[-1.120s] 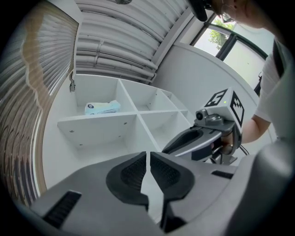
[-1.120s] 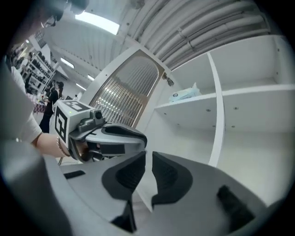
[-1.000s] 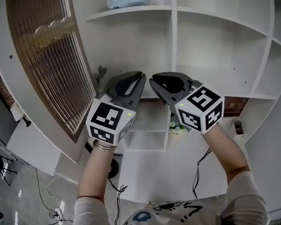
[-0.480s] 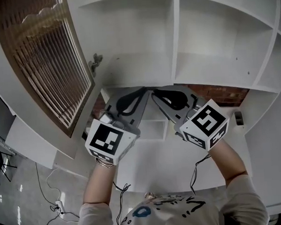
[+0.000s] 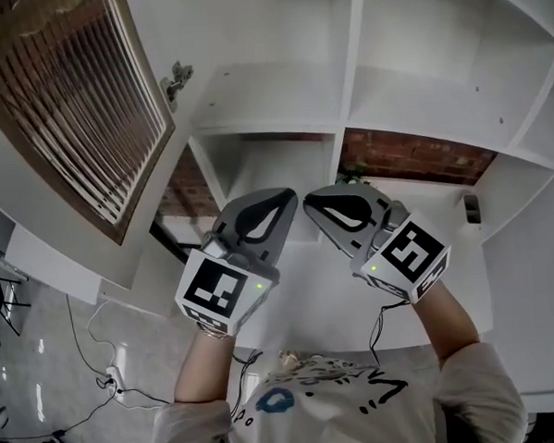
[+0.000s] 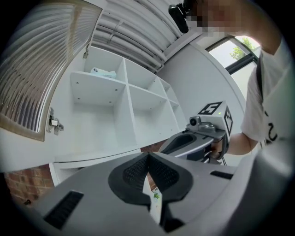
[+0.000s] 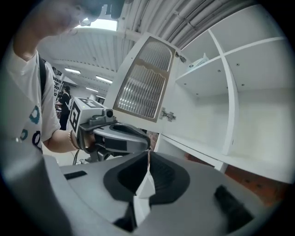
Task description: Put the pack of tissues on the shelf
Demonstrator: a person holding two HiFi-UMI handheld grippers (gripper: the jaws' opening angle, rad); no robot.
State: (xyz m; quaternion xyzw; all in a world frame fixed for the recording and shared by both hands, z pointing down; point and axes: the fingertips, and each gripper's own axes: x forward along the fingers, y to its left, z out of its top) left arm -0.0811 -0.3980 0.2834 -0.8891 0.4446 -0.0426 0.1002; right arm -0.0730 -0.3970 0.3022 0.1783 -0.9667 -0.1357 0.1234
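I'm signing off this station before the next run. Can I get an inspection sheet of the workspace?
Surface: white counter below the shelves.
Job's things: pale blue pack of tissues lies in the upper left compartment of the white shelf unit.
Clutter: small green object at the counter's back, too small to identify.
Grippers: left gripper jaws together, empty; right gripper jaws have just been closing, tips meet, nothing between.
Cables: black cables on the floor, left; leads hang from both grippers.
Surroundings: open ribbed-glass cabinet door; red brick wall.
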